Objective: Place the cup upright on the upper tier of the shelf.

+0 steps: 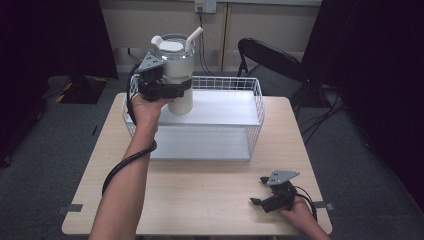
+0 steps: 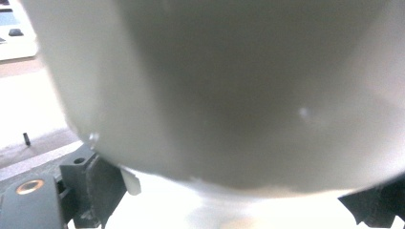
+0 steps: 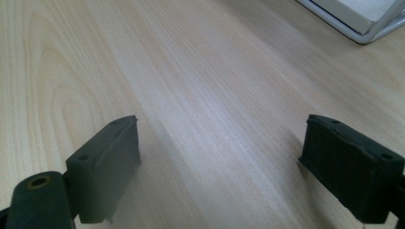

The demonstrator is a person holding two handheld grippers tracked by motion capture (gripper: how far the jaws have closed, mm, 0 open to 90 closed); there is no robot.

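Observation:
A white tumbler (image 1: pixel 177 75) with a clear lid and a white straw stands upright over the upper shelf of a white wire rack (image 1: pixel 220 107); whether its base touches the shelf I cannot tell. My left gripper (image 1: pixel 167 90) is shut on the tumbler's body, one jaw on each side. In the left gripper view the tumbler's pale wall (image 2: pixel 239 90) looms close and blurred between the black jaws. My right gripper (image 1: pixel 260 192) rests open near the table's front right corner, and the right gripper view has its fingers (image 3: pixel 102 169) wide apart over bare wood.
The wooden table (image 1: pixel 200 195) is bare in front of the rack. The rack's corner (image 3: pixel 363 19) shows at the top right of the right gripper view. A black folding chair (image 1: pixel 270 60) stands behind the table. A cable runs along the person's left forearm.

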